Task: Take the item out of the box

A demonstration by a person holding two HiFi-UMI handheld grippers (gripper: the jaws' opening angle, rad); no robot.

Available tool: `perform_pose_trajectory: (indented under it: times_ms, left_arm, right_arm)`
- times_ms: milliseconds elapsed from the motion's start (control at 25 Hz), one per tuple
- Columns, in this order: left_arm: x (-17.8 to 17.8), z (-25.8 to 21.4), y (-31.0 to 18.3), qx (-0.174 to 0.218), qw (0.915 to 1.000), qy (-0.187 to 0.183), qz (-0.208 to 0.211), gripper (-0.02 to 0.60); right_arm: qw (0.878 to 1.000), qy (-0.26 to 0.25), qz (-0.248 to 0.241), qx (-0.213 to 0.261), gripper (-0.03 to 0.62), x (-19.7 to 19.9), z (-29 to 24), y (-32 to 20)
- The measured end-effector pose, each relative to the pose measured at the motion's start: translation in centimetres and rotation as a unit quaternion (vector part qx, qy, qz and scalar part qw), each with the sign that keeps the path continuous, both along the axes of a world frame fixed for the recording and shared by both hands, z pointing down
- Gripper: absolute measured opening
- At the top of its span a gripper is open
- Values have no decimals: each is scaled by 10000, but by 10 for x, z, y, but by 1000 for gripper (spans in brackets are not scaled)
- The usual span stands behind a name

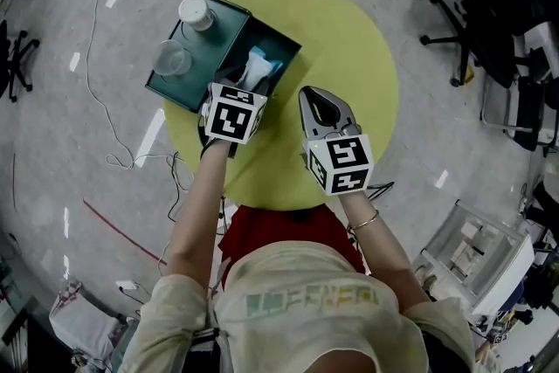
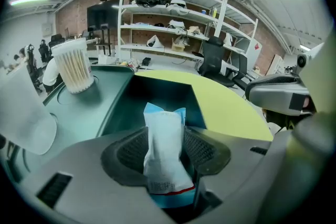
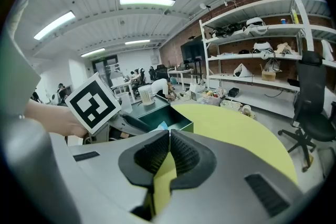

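Packet [image 2: 164,157], white with blue edge, stands upright in open compartment of teal box [image 1: 203,72], top poking above rim. Box sits on round yellow surface [image 1: 349,39]. Left tongs [image 2: 164,136] spread wide, angled down into compartment, one pad each side of packet; pads close against it, no firm squeeze visible. Right tongs [image 3: 170,134] pressed together, tips touching, nothing between, hovering over bare surface just right of box. Jar of cotton swabs [image 1: 196,11] and clear cup [image 1: 172,58] stand on closed part of box.
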State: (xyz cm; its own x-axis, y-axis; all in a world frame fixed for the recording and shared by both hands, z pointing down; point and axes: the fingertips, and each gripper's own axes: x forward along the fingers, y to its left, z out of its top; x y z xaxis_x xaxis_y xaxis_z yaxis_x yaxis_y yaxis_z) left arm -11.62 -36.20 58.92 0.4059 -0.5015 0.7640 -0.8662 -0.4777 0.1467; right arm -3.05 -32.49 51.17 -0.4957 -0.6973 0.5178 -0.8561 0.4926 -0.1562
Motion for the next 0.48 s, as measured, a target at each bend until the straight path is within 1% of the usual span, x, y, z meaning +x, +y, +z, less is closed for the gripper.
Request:
perform_pose_trajectory:
  times_ms: [280, 480]
  left_arm:
    - [4, 20, 2, -316, 9991, -241, 148, 204]
    - [7, 26, -4, -446, 9985, -312, 92, 204]
  right_arm:
    - [9999, 28, 2, -118, 38, -3, 10, -2]
    - [9998, 49, 46, -178, 38, 4, 15, -6]
